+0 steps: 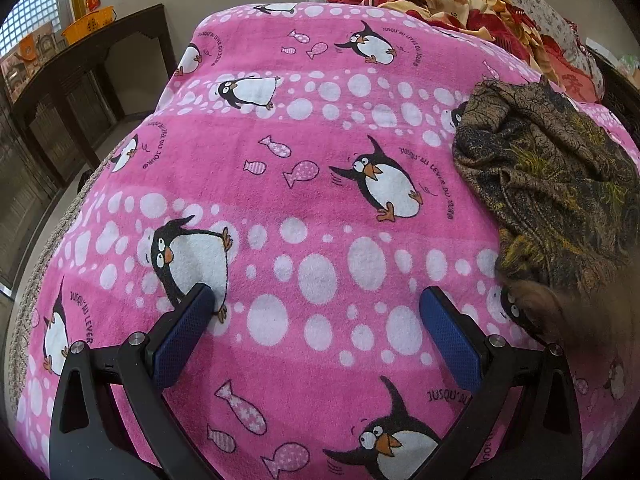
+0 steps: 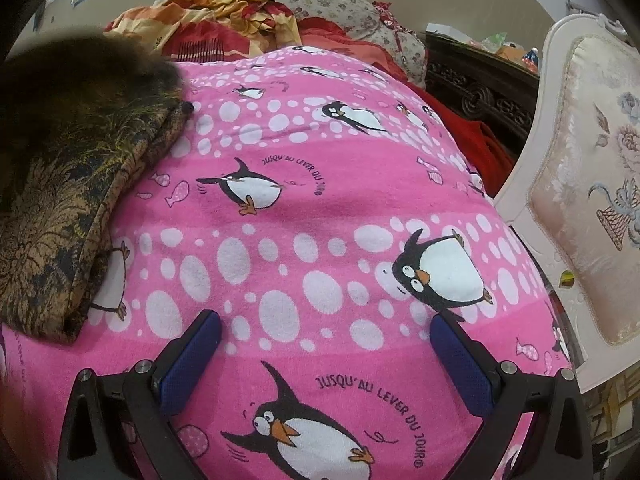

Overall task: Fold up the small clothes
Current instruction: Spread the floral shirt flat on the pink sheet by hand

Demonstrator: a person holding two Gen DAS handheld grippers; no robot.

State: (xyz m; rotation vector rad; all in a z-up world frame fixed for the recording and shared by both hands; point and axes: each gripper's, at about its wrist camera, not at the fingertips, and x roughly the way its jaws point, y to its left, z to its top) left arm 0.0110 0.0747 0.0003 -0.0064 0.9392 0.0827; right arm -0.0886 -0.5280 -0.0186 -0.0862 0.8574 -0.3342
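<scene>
A crumpled brown-and-gold patterned garment [image 1: 552, 176] lies on the pink penguin-print bedcover [image 1: 320, 200], at the right of the left wrist view and at the left of the right wrist view [image 2: 76, 208]. My left gripper [image 1: 316, 300] is open and empty, hovering over the bedcover to the left of the garment. My right gripper [image 2: 326, 324] is open and empty, over the bedcover to the right of the garment. A blurred brown fold of the garment [image 2: 92, 68] is close to the right camera's upper left.
A pile of red, orange and floral bedding [image 1: 460, 4] lies at the far end of the bed. A dark wooden cabinet [image 1: 80, 92] with an orange basket [image 1: 90, 24] stands to the left. A white upholstered chair [image 2: 580, 184] stands against the bed's right side.
</scene>
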